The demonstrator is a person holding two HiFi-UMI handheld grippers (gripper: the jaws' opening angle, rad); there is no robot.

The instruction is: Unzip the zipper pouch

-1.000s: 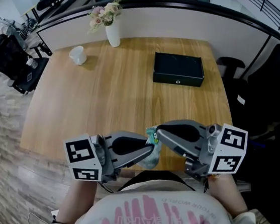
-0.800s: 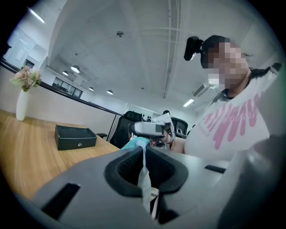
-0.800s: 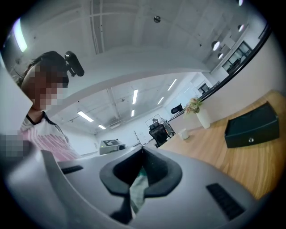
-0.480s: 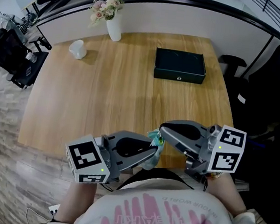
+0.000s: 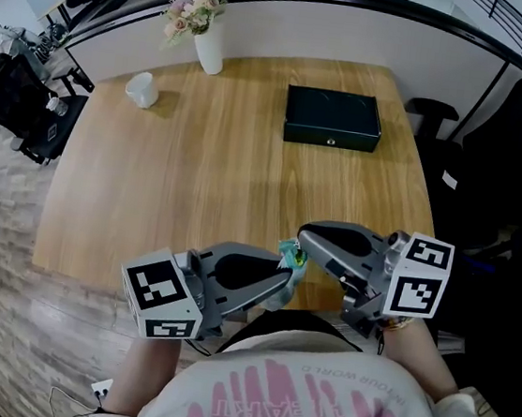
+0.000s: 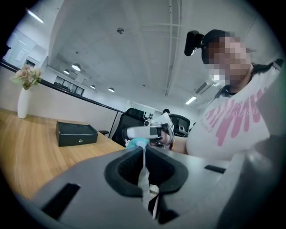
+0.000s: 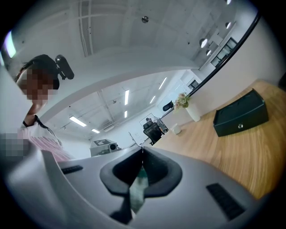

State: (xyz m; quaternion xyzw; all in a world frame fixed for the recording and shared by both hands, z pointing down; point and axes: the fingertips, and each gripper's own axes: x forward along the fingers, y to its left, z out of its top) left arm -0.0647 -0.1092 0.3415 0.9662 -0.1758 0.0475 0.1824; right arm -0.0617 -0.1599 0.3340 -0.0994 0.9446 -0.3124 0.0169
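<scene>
A small teal zipper pouch [image 5: 290,254] hangs in the air over the near edge of the table, between my two grippers. My left gripper [image 5: 285,278] reaches in from the lower left and is shut on a pale edge of the pouch [image 6: 143,167]. My right gripper [image 5: 302,242] comes in from the right, shut on the pouch's top; a strip of teal fabric [image 7: 139,185] shows between its pads. In the left gripper view the pouch [image 6: 136,142] bunches just past my left gripper [image 6: 144,148], with the right gripper [image 6: 149,131] behind it. Most of the pouch is hidden by the jaws.
On the wooden table [image 5: 198,186] stand a black box [image 5: 333,118] at the far right, a white vase of flowers [image 5: 208,50] at the far edge and a white cup [image 5: 142,90] at the far left. A dark chair [image 5: 432,120] stands beyond the table's right side.
The right gripper has dipped a little and rolled slightly. The left gripper has hardly moved. Both stay shut on the pouch.
</scene>
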